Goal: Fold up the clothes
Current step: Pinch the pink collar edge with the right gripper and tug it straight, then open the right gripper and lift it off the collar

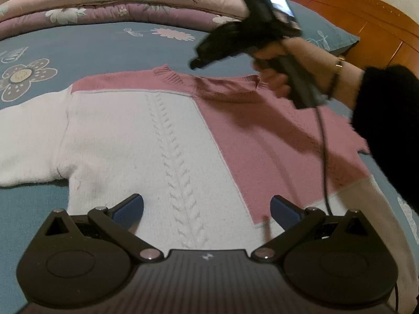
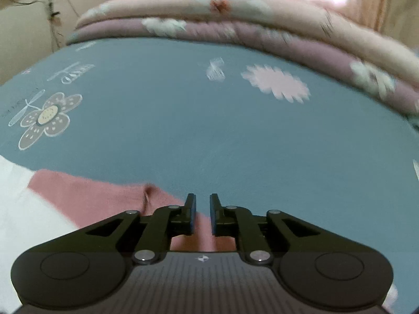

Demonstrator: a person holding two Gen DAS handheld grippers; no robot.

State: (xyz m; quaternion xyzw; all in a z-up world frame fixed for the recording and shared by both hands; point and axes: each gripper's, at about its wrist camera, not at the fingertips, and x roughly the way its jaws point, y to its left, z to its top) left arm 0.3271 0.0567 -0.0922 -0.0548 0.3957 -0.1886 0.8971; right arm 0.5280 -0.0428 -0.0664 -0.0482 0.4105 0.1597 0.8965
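A white and pink knit sweater [image 1: 157,130] lies flat on the blue flowered sheet [image 1: 131,44], its ribbed collar [image 1: 167,74] at the far side and a white sleeve spread out to the left. My left gripper [image 1: 207,206] hovers over the sweater's near part, jaws wide open, nothing between them. A hand holds my right gripper [image 1: 195,64] in the air above the collar, blurred. In the right wrist view the right gripper [image 2: 203,209] shows a narrow gap between its pads with nothing in it. The sweater's pink shoulder [image 2: 91,191] lies below it.
Folded pink and purple quilts [image 1: 117,2] are stacked along the far edge of the bed. A blue pillow [image 1: 327,36] and a wooden headboard [image 1: 366,21] are at the far right. A black cable [image 1: 324,157] hangs from the right gripper across the sweater's pink side.
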